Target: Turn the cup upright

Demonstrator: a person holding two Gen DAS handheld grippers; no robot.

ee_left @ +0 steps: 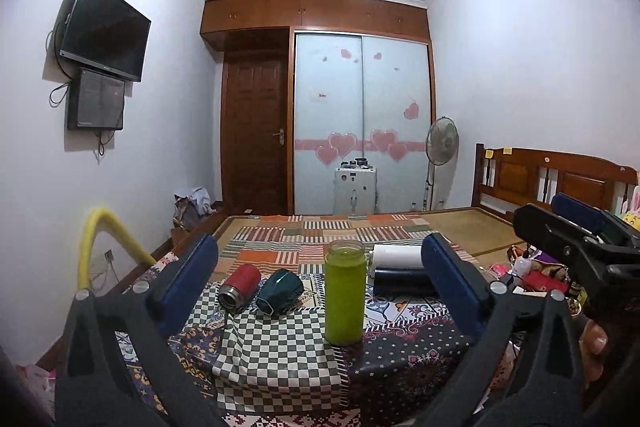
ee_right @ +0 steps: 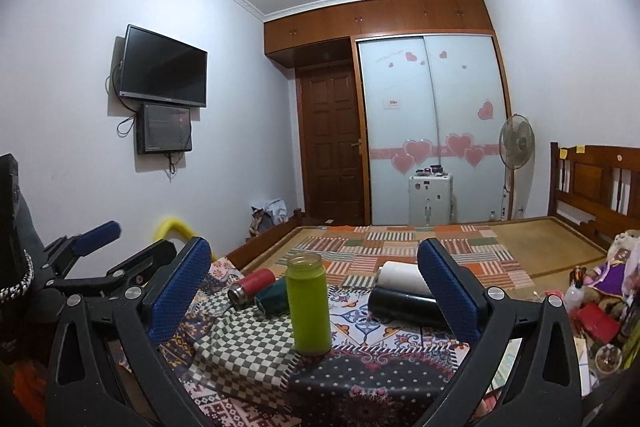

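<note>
My left gripper [ee_left: 320, 279] and right gripper [ee_right: 314, 281] both have jaws spread wide, holding nothing, level above the patterned cloth [ee_left: 276, 355]. The green cup [ee_left: 345, 293] stands upright on the cloth, mouth up, framed between the fingers in both views. Lying on their sides behind it: red cup [ee_left: 239, 289], dark teal cup [ee_left: 279, 291], black cup [ee_left: 402, 281], white cup [ee_left: 396, 255].

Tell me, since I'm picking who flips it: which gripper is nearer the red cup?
Left. The left gripper faces the lying red cup just left of centre; the right gripper sits farther right.
</note>
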